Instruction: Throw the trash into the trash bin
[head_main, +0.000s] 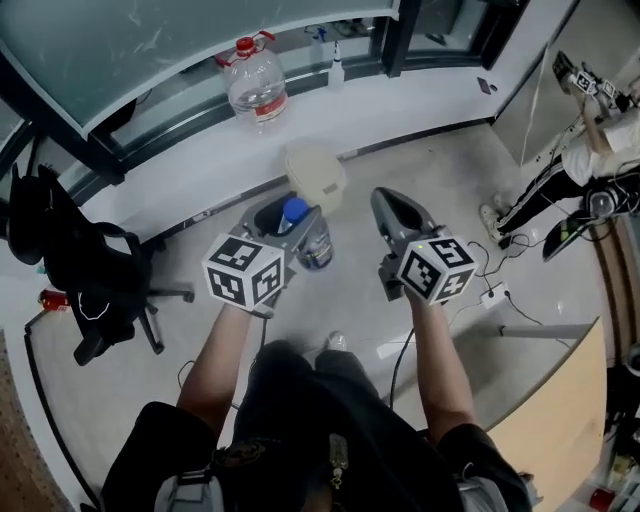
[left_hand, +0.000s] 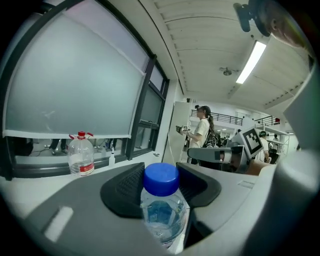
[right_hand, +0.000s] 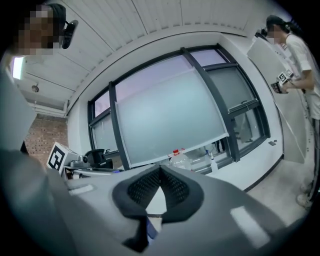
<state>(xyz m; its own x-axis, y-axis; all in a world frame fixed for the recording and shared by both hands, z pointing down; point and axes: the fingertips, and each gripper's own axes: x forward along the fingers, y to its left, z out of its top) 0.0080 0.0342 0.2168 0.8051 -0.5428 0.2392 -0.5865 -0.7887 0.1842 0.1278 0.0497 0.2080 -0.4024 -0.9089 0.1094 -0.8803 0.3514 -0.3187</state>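
Note:
A clear plastic bottle (head_main: 314, 246) with a blue cap (left_hand: 161, 179) sits between the jaws of my left gripper (head_main: 290, 206), which is shut on it, cap toward the fingertips. In the left gripper view the bottle (left_hand: 163, 215) stands between the dark pads (left_hand: 122, 192). Beside it, my right gripper (head_main: 388, 200) is shut, its fingertips (right_hand: 172, 186) meeting with nothing held. A cream trash bin (head_main: 316, 176) stands on the floor just beyond both grippers, against the low window ledge.
A large water jug (head_main: 258, 85) and a spray bottle (head_main: 337, 68) stand on the ledge. A black office chair (head_main: 90, 270) is at the left. Another person (head_main: 600, 150) stands at the right, with cables and a power strip (head_main: 490, 295) on the floor.

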